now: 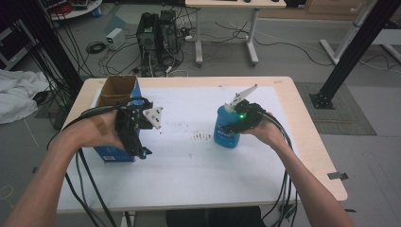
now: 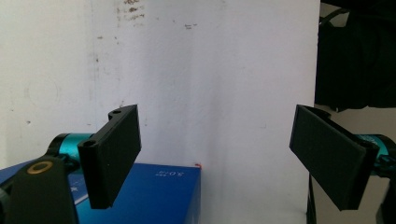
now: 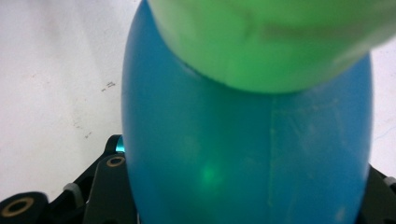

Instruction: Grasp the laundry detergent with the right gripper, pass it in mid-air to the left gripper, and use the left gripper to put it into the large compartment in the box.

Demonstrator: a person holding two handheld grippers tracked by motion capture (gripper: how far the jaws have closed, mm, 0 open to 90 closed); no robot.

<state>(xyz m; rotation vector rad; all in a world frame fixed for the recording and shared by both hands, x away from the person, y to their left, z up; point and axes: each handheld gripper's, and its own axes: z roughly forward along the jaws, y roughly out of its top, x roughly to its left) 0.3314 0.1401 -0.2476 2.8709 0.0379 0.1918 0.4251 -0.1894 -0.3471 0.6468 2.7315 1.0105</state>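
A blue plastic bottle (image 1: pixel 227 130) w/ a white cap is seen standing upright on the white sheet (image 1: pixel 198 170) that covers the light wooden table (image 1: pixel 312 142), right of centre. It is gripped round its body by the right gripper (image 1: pixel 241 118), whose jaws are closed tight onto it from the right side; in the right gripper view the blue bottle wall (image 3: pixel 247 154) is pressed close up between the jaws, w/ green light cast on its upper part. A small patch of dark specks (image 1: pixel 202 137) is seen on the sheet just left of the bottle. Further left, a blue cardboard box (image 1: pixel 116 151) w/ an open brown top is stood near the table's left edge. The left gripper (image 1: pixel 139 130) is held beside it, approx. over its right side, jaws spread wide apart & nothing between them; in the left gripper view the box's blue corner (image 2: pixel 159 196) is seen below the pads (image 2: pixel 114 158), not touched.
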